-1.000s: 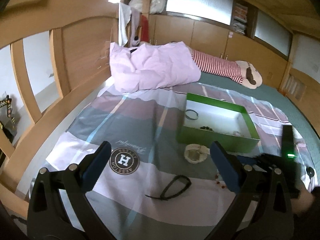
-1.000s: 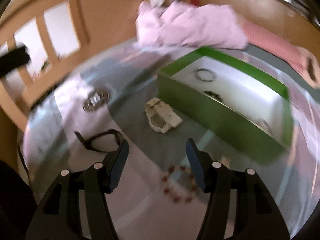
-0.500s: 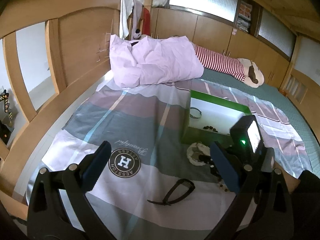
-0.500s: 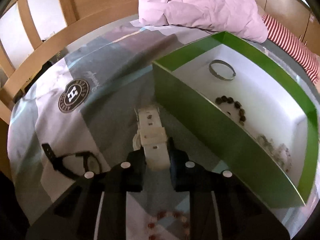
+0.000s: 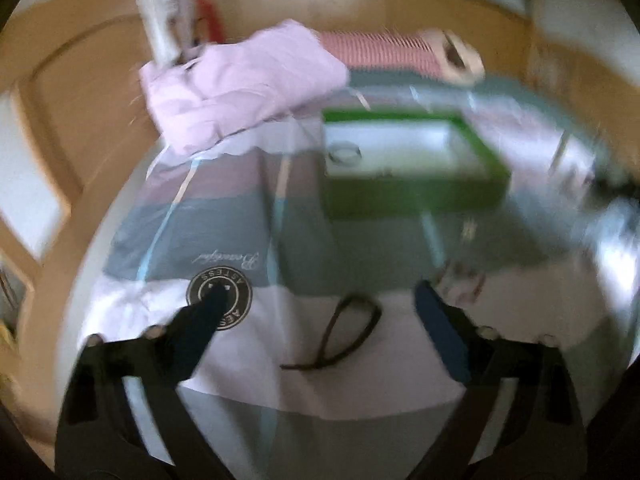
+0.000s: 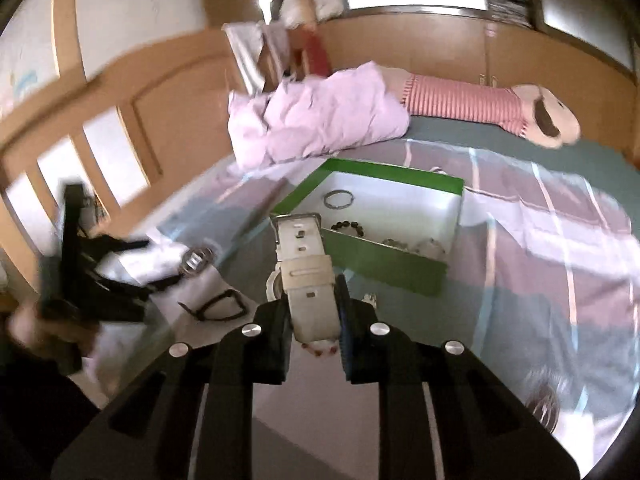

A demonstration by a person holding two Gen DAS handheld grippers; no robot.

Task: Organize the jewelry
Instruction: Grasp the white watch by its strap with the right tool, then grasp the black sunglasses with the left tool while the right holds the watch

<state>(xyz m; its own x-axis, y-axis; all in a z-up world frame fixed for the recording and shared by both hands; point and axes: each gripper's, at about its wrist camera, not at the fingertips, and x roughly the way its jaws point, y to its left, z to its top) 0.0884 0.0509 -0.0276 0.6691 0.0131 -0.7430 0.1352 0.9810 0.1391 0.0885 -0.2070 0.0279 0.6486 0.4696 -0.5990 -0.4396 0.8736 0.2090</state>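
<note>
We see the green box [image 6: 384, 264] at centre frame on the bedspread [image 6: 560, 280]. Our right gripper [image 6: 314, 320] is clamped on the white watch [image 6: 302, 268], low centre. Our left gripper [image 5: 320, 312], jaws apart and just closing, straddles the black strap [image 5: 348, 332], untouched.

Black right gripper [image 6: 314, 312], silver screws, seemingly blue pads [image 6: 343, 304].
</note>
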